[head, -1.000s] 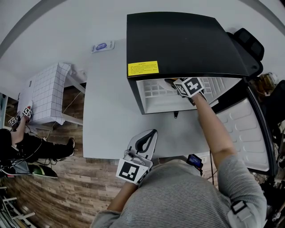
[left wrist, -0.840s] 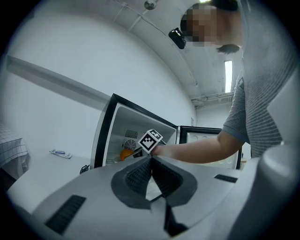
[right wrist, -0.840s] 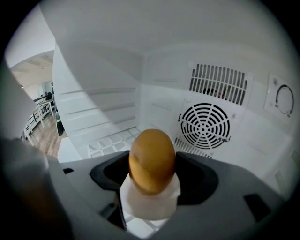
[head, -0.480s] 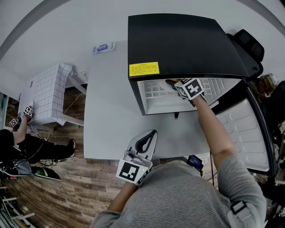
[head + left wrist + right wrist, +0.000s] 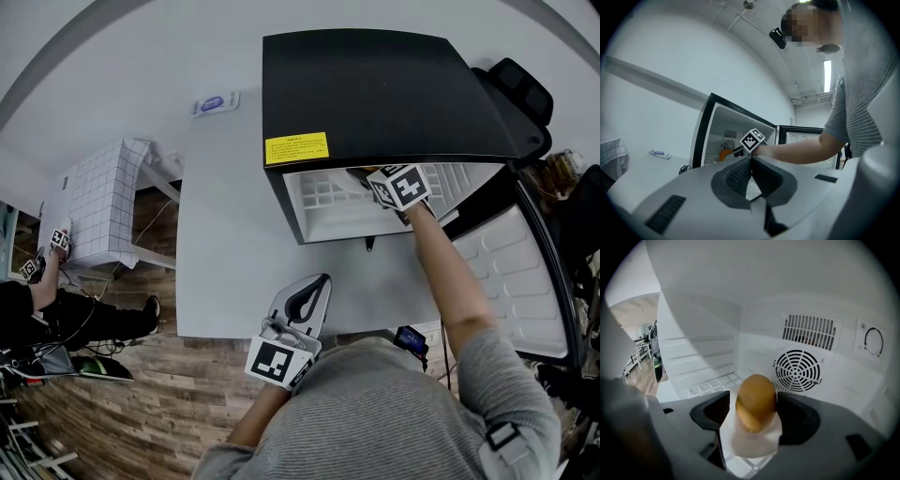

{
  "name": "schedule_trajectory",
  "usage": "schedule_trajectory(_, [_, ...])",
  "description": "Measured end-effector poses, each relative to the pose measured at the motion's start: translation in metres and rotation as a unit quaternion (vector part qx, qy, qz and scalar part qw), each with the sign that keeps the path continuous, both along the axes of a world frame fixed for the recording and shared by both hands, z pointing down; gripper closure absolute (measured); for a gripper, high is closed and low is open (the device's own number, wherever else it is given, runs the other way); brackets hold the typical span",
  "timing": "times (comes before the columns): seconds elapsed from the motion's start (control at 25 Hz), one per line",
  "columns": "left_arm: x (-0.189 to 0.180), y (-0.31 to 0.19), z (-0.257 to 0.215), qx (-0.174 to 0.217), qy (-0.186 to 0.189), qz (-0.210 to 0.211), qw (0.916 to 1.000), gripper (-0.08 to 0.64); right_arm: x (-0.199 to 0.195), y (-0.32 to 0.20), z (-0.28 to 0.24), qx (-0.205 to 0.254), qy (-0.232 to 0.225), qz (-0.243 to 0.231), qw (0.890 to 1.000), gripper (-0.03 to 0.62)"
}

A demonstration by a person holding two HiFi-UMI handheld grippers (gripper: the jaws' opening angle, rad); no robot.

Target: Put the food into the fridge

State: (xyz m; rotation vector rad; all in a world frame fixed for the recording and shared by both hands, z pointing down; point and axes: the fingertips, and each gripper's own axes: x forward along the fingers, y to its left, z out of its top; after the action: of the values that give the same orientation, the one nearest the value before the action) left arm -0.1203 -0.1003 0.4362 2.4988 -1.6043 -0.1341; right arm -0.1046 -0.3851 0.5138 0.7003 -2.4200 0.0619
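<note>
The right hand-held gripper [image 5: 754, 409] is deep inside the small black fridge with a white inside [image 5: 384, 89]. It squeezes a round golden-brown bun [image 5: 756, 397] (wrapped in white paper) above the fridge's wire shelf [image 5: 717, 383]. This looks like the putting-down step: next, go lower, then let go gently. The left hand-held gripper [image 5: 751, 164], pinched closed on nothing, hovers in front of the fridge.

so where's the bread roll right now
In the right gripper view the bread roll is clamped in the right gripper, inside the fridge, in front of the fan grille on its back wall.
</note>
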Motion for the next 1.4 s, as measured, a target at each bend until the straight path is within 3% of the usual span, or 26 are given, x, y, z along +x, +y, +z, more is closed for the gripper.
schedule_trajectory(0.76, [0.012, -0.003, 0.0, 0.004, -0.006, 0.024, 0.9997, 0.549, 0.024, 0.024, -0.041, 0.025, -0.086, 0.033, 0.995, 0.279])
schedule_trajectory(1.4, [0.031, 0.0, -0.008, 0.016, -0.011, 0.051, 0.9985, 0.549, 0.055, 0.104, -0.048, 0.016, -0.159, 0.041, 0.986, 0.279])
